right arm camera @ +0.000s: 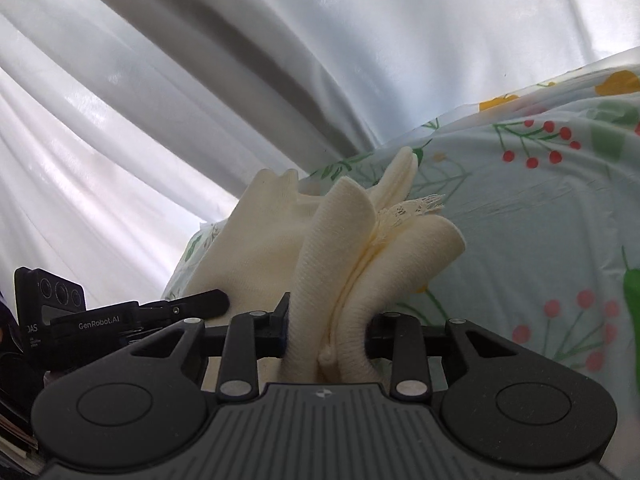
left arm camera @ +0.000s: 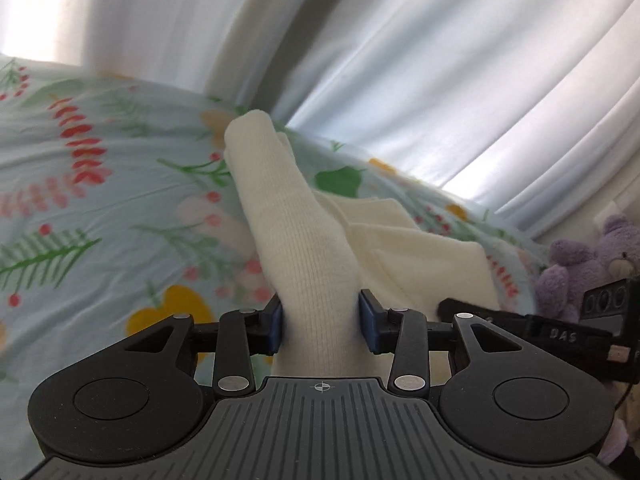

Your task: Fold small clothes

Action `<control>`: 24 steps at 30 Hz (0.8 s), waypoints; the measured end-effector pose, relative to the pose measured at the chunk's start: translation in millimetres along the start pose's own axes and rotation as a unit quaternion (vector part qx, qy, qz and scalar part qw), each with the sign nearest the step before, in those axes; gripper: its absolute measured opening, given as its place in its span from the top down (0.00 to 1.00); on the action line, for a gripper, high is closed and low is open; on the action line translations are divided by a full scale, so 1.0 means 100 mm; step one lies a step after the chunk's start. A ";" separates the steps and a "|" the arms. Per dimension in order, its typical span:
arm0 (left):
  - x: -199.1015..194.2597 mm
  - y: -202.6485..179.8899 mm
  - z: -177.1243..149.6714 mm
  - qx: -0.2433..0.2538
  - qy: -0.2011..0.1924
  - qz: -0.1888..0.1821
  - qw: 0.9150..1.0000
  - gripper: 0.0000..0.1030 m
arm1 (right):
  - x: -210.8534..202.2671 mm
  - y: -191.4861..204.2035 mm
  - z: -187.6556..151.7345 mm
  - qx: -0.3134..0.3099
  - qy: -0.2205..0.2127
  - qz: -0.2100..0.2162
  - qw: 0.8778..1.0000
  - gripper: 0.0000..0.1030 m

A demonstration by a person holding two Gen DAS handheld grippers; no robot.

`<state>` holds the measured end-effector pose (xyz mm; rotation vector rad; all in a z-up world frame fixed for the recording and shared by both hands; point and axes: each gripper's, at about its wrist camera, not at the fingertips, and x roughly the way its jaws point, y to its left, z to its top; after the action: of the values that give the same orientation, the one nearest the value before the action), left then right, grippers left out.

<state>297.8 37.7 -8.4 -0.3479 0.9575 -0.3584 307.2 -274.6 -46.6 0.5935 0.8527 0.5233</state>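
A cream knit garment (left arm camera: 296,216) lies partly on a floral bedsheet (left arm camera: 80,184). My left gripper (left arm camera: 320,322) is shut on a rolled, ribbed part of it, which sticks up between the blue pads. My right gripper (right arm camera: 326,328) is shut on a bunched edge of the same garment (right arm camera: 352,248), where a lace trim (right arm camera: 416,206) shows. The flat rest of the garment (left arm camera: 420,256) lies between the two grippers. Each gripper shows at the edge of the other's view: the right one (left arm camera: 520,320) and the left one (right arm camera: 120,316).
White curtains (left arm camera: 400,60) hang behind the bed. A purple plush bear (left arm camera: 592,264) sits at the right edge of the left wrist view. The floral sheet (right arm camera: 540,220) stretches to the right in the right wrist view.
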 end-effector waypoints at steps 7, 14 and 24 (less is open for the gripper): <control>-0.20 0.23 0.01 -0.035 -0.058 0.070 0.995 0.47 | -0.24 0.20 -0.14 -0.041 -0.067 -0.140 0.987 0.60; 0.40 0.21 0.59 0.000 -0.056 0.130 0.990 0.51 | 0.06 0.82 -0.20 -0.207 -0.115 -0.246 0.940 0.69; 0.86 0.51 0.77 0.015 -0.070 0.159 0.985 0.52 | 0.15 0.93 -0.37 -0.250 -0.066 -0.197 0.946 0.69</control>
<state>414.9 54.3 -52.3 -0.1847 0.8527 -0.0547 268.1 -188.0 -11.3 -0.0136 0.6515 0.3091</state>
